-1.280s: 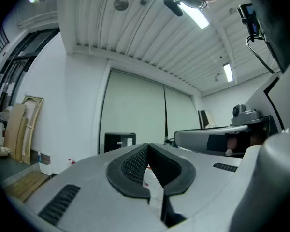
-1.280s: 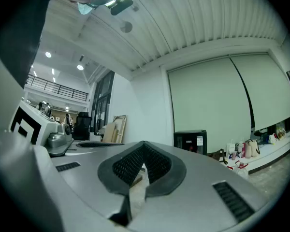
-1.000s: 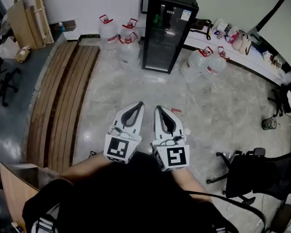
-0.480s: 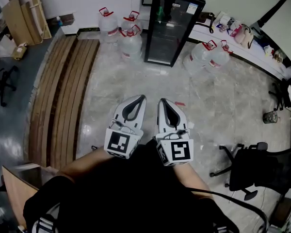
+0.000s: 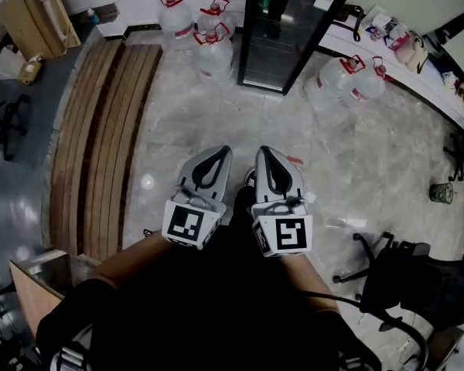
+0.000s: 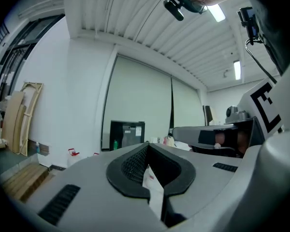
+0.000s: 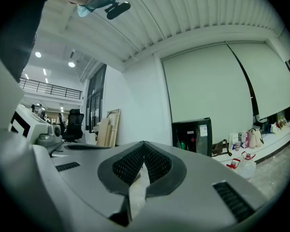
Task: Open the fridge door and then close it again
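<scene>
Head view, Obs. 1 asking: where is the fridge (image 5: 290, 33) standing, and why is nobody touching it?

Obs. 2: It is standing against the far wall, glass door facing the person and appearing shut. Water bottles (image 5: 209, 52) are crowding it on both sides. Open floor (image 5: 178, 130) is lying between it and the person, so it is well apart from both tools.

Obs. 1: How are the tools being held?

Obs. 2: The left hand-held gripper (image 5: 221, 157) and the right hand-held gripper (image 5: 267, 157) are riding side by side, close to the body and pointing level toward the fridge. Each gripper's own view is showing its jaws pressed together with nothing between them.

Obs. 1: Why together?

Obs. 2: My reading is that nothing is within reach, so opening them is serving no purpose yet. Carried tucked in, they are also keeping the view ahead open.

Obs. 1: And the step in hand?

Obs. 2: I am judging it as getting within reach of the door, since the door is not yet opened. The bottles beside the fridge are looking like the thing to mind underfoot. Which edge is carrying the handle, I cannot tell.
</scene>
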